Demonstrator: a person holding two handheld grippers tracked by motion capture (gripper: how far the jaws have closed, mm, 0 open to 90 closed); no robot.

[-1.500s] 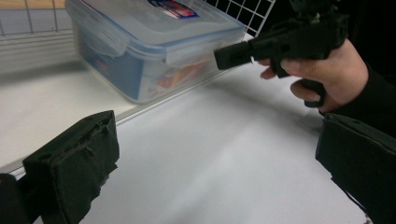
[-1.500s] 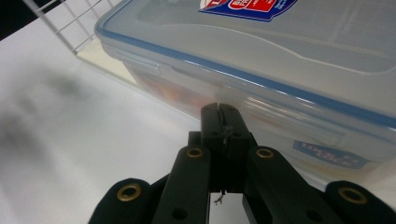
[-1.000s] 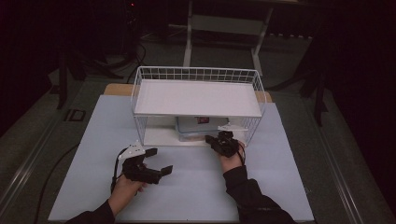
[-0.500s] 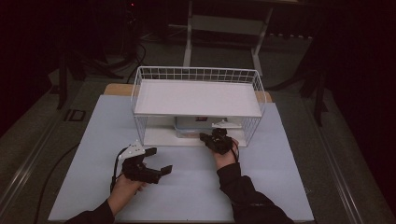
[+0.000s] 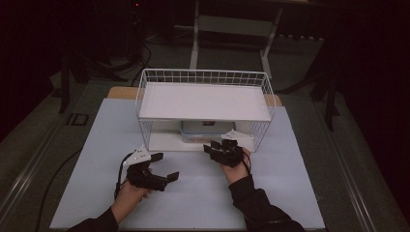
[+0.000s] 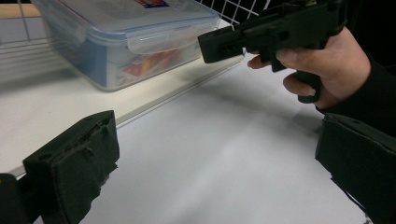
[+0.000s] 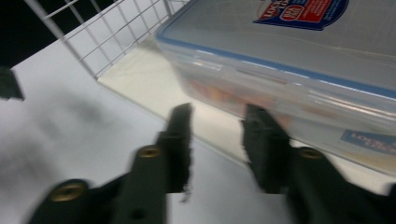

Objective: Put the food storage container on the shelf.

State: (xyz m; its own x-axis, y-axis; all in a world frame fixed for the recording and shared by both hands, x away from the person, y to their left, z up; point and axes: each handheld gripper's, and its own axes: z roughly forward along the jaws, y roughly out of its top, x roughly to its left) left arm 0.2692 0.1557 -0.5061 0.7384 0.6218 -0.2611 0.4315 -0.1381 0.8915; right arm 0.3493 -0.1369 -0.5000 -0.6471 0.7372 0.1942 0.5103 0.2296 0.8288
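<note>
- Black, foam-padded jaws of the right claw [image 7: 212, 140] have just been opening; they now stand part-way apart with nothing between them, aimed at the near side wall of the clear plastic container [image 7: 299, 70].
- In the high view the right claw [image 5: 223, 151] sits at the front edge of the white wire rack [image 5: 145, 92], a little nearer the opening than half a second ago and now spread rather than pinched together.
- That container [image 5: 205, 130], blue-rimmed with a red-and-blue label on its lid, stands on the rack's lower floor under the white shelf, at about 11 o'clock from the right claw and close to it, not touching.
- My reading: the spreading is the set-up for a grasp on the container's near edge or lid clasp; the gap looks narrow for the full wall, so it likely needs to widen or go for the clasp.
- Left claw [image 5: 159, 169] rests wide open and empty on the pale table [image 5: 290, 193], at about 8 o'clock from the right claw and well apart from it; it sits where it did a second ago.
- From the left gripper view, the right claw [image 6: 233, 42] hovers just beside the container [image 6: 126, 37].
</note>
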